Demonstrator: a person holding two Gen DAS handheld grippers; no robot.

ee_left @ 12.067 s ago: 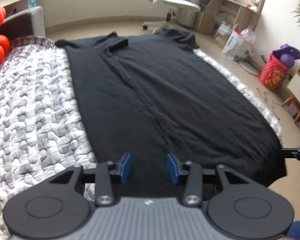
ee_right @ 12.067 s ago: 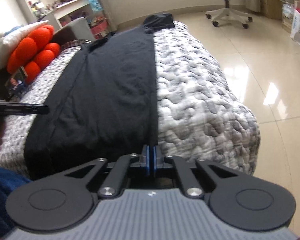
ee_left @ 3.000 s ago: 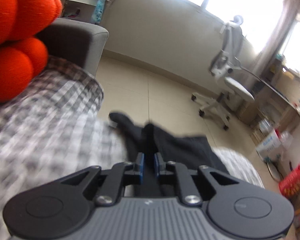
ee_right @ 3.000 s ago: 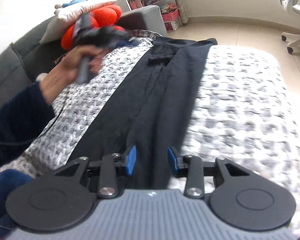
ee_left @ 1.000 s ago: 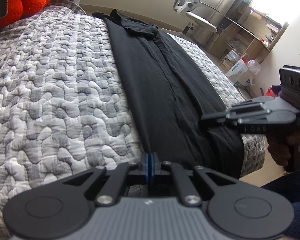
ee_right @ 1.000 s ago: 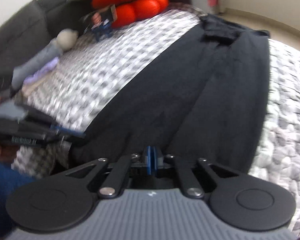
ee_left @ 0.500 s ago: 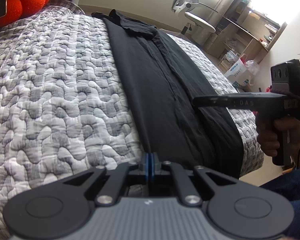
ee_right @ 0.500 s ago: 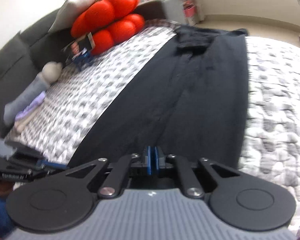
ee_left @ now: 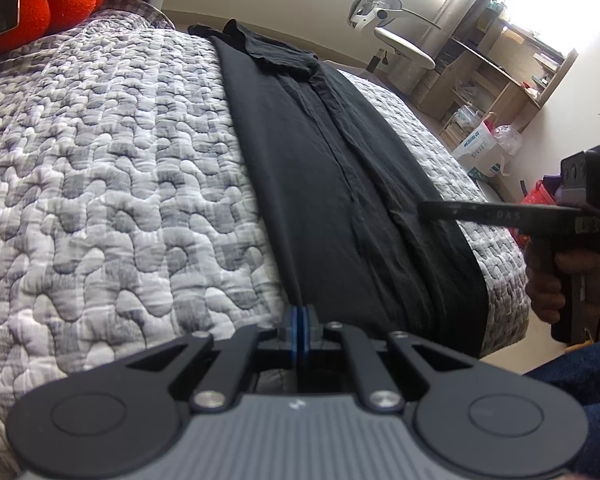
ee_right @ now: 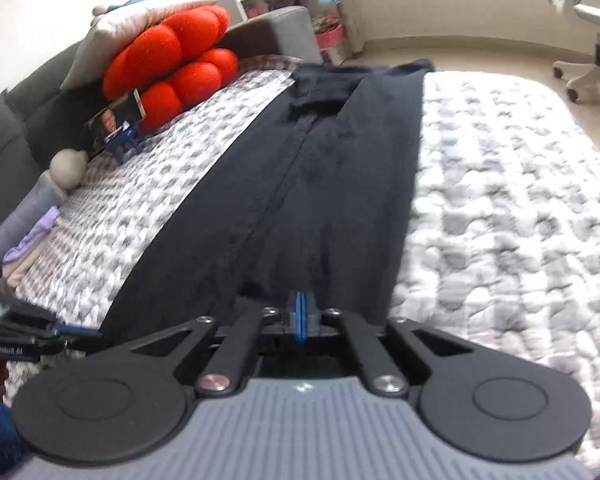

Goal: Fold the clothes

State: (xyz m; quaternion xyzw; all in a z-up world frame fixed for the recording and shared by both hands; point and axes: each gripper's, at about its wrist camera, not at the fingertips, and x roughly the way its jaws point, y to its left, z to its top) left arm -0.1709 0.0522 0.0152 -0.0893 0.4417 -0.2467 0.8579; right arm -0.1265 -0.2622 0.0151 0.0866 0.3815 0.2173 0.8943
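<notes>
Garment [ee_left: 340, 168] of black cloth lies as a long narrow strip down the middle of a grey-and-white quilted bedspread [ee_left: 112, 184], both long sides folded inward so that they meet along a seam-like line running its length, the collar end far away toward the floor and the hem at the near edge of the bed. In the left wrist view the left gripper [ee_left: 300, 330] has its blue pads pressed together at the hem's left corner, where the dark cloth meets the quilt; the pads look clamped on the garment's edge, though the cloth between them is mostly hidden by the fingers. The right gripper [ee_left: 432, 210] shows from the side in that view, held by a hand [ee_left: 556, 280] at the right, its thin black fingers reaching over the right fold of the garment above the hem. In the right wrist view the right gripper [ee_right: 300, 316] has its blue pads closed together over the near end of the garment [ee_right: 332, 184]; whether any cloth is caught between them cannot be told from this blurred frame. The left gripper [ee_right: 60, 330] appears low at the left edge of that view, beside the hem's corner. Against the dark sofa back [ee_right: 8, 128] beyond the quilt rest orange-red round cushions [ee_right: 176, 60] with a phone on a small blue stand [ee_right: 118, 124] in front of them, and a white office chair [ee_left: 396, 36] stands on the pale floor past the bed
</notes>
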